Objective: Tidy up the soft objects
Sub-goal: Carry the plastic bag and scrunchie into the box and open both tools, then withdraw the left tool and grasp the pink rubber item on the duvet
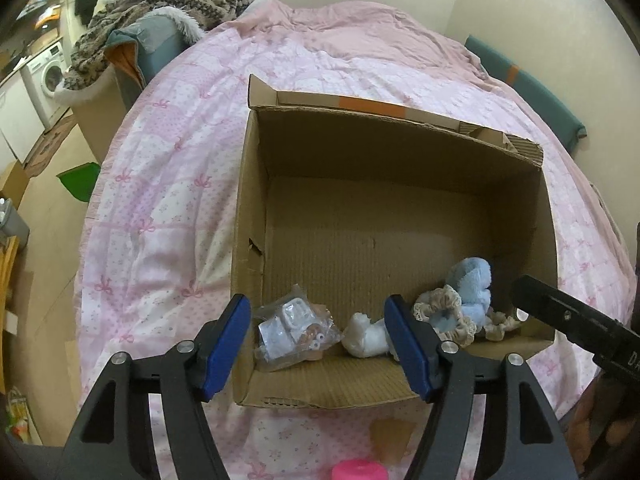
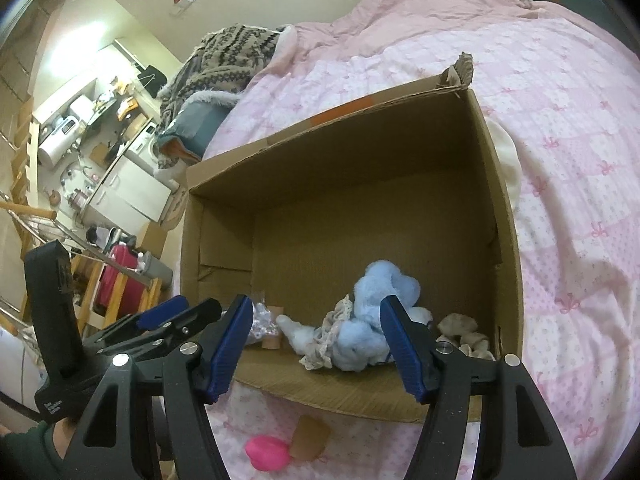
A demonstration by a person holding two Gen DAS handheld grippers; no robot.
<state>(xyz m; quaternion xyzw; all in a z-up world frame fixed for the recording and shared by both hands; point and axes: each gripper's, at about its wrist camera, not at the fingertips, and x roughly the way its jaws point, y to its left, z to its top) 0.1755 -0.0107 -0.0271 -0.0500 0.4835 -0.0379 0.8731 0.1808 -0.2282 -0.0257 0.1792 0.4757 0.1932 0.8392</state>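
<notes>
Box: one cardboard box [image 1: 256,216] on the pink bed cover [image 1: 160,200].
Inside, near wall: one blue plush toy [image 2: 360,320], one plastic bag [image 1: 292,328].
Left gripper [image 1: 320,344]: fingers wide, holding nothing.
Right gripper [image 2: 316,344]: fingers wide, holding nothing.

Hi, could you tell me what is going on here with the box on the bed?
A person holds two grippers over a cardboard box on a pink bedspread. The left gripper and right gripper are both open and empty. A blue plush toy, a white soft toy and a plastic bag already lie in the box; a pink object remains outside.
</notes>
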